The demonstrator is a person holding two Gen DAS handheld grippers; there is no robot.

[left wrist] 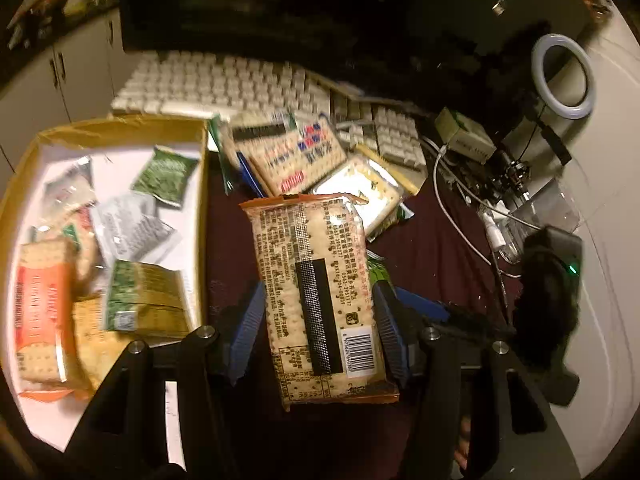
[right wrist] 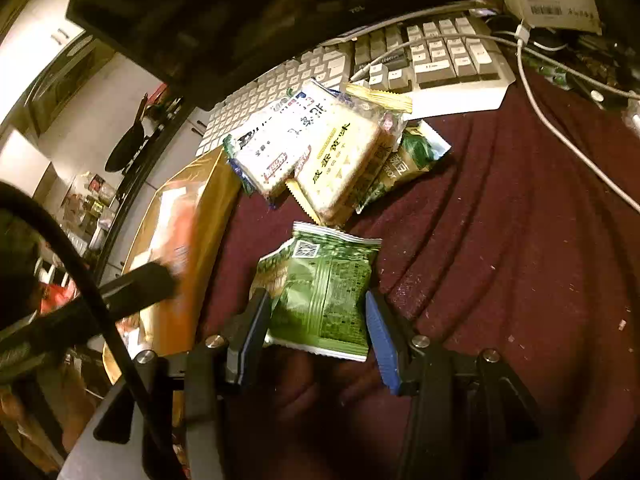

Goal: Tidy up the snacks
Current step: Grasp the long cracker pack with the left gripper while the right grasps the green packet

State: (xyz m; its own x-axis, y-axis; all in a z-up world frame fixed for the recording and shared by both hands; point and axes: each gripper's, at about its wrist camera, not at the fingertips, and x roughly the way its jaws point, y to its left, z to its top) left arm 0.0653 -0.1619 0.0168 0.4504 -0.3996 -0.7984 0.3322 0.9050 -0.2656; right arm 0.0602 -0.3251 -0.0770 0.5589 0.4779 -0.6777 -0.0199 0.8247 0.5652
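My left gripper [left wrist: 318,304] is shut on a long cracker pack [left wrist: 316,280] with orange ends, its printed back and barcode facing me, just right of the cardboard box [left wrist: 120,124]. The box holds several snack packs, among them an orange cracker pack [left wrist: 44,312] and a green packet [left wrist: 164,176]. My right gripper [right wrist: 316,304] is shut on a green snack packet [right wrist: 320,292] over the maroon cloth [right wrist: 500,240]. Beyond it a pile of cracker packs [right wrist: 320,152] lies against the keyboard. In the right wrist view the other gripper arm [right wrist: 136,284] shows blurred by the box wall [right wrist: 212,196].
A white keyboard [left wrist: 224,80] and a dark monitor [left wrist: 280,4] stand behind the pile [left wrist: 300,152]. At the right are a ring light [left wrist: 564,80], white cables [left wrist: 452,200], a small white box [left wrist: 464,136] and a spray bottle [left wrist: 496,232]. White cabinets [left wrist: 52,80] lie at the left.
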